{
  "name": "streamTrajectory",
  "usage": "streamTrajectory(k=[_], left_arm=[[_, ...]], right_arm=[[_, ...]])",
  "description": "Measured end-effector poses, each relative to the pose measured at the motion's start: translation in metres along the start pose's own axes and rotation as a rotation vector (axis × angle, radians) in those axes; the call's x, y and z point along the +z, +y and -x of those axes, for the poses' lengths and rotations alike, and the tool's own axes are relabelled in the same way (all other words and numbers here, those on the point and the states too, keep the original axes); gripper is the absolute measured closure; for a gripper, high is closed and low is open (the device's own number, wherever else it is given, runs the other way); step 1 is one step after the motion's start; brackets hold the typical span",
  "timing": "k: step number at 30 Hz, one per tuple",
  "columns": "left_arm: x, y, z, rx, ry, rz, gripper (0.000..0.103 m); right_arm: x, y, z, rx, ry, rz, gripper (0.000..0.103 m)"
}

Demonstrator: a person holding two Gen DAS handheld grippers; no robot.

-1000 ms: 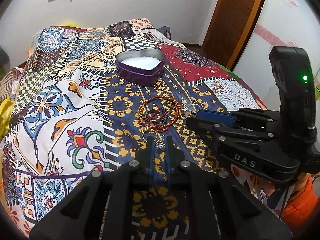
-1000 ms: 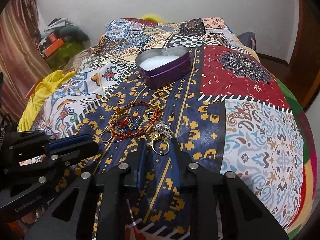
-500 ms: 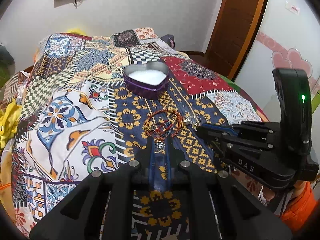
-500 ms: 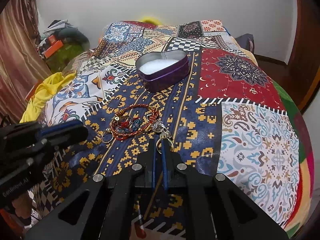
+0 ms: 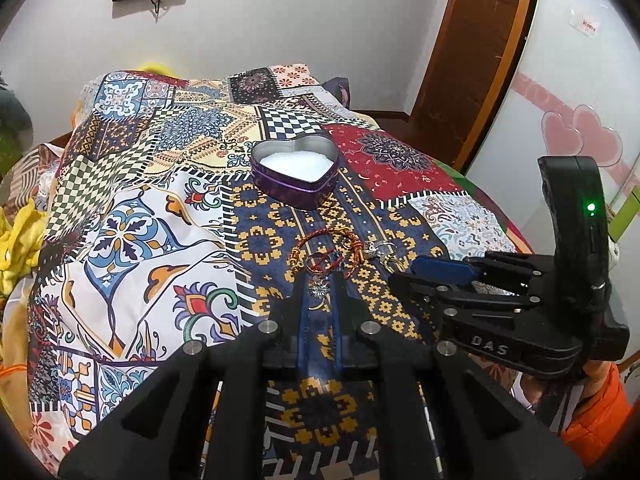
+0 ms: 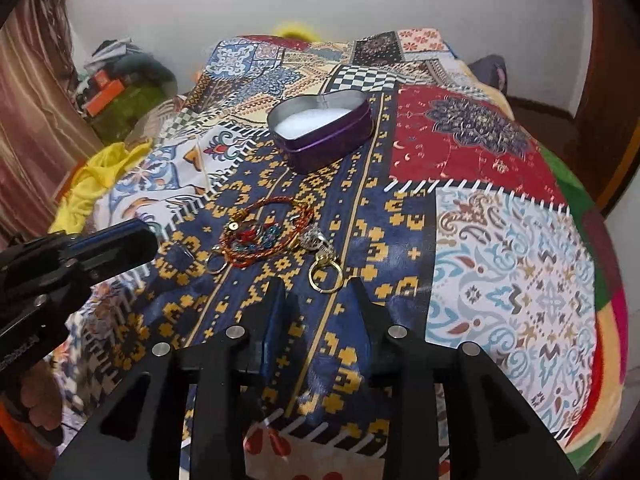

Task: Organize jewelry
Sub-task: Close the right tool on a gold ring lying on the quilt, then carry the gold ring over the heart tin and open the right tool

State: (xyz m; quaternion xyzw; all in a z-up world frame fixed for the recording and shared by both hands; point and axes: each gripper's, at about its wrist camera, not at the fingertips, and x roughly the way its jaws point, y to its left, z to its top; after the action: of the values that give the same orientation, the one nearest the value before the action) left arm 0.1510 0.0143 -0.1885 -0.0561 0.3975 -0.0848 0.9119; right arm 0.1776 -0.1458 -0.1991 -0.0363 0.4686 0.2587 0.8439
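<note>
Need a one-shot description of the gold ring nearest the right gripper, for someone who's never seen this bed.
On the patchwork bedspread, find the purple heart-shaped tin, then come down the navy-and-yellow strip to the jewelry pile. The gold ring lies at the pile's near right edge, just ahead of the right gripper. Unlike the red cord bracelet beside it, it is plain gold metal with a silver charm attached.
</note>
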Motion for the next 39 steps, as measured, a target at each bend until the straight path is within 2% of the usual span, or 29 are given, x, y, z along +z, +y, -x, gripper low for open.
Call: streamTrajectory(k=[3, 7, 8, 10, 22, 32, 39], left_arm=[[0.0, 0.001, -0.001, -0.001, 0.001, 0.005, 0.094], [0.001, 0.003, -0.001, -0.001, -0.003, 0.01, 0.094], [0.001, 0.004, 0.0, 0.0, -0.004, 0.011, 0.094], [0.001, 0.003, 0.0, 0.001, -0.007, 0.012, 0.094], [0.011, 0.0, 0.011, 0.011, -0.047, 0.003, 0.094], [0.035, 0.002, 0.024, 0.022, -0.122, 0.006, 0.094], [0.057, 0.003, 0.022, 0.034, -0.165, -0.002, 0.094]], right_arm=[[0.002, 0.004, -0.007, -0.03, -0.005, 0.029, 0.074], [0.005, 0.004, -0.015, -0.026, -0.005, 0.044, 0.075], [0.006, 0.003, -0.015, -0.024, -0.006, 0.043, 0.076], [0.005, 0.002, -0.016, -0.033, -0.007, 0.046, 0.086], [0.0, 0.004, 0.0, -0.014, -0.019, 0.03, 0.086], [0.027, 0.006, 0.036, -0.015, -0.142, 0.028, 0.086], [0.051, 0.009, 0.046, -0.014, -0.214, 0.036, 0.086]])
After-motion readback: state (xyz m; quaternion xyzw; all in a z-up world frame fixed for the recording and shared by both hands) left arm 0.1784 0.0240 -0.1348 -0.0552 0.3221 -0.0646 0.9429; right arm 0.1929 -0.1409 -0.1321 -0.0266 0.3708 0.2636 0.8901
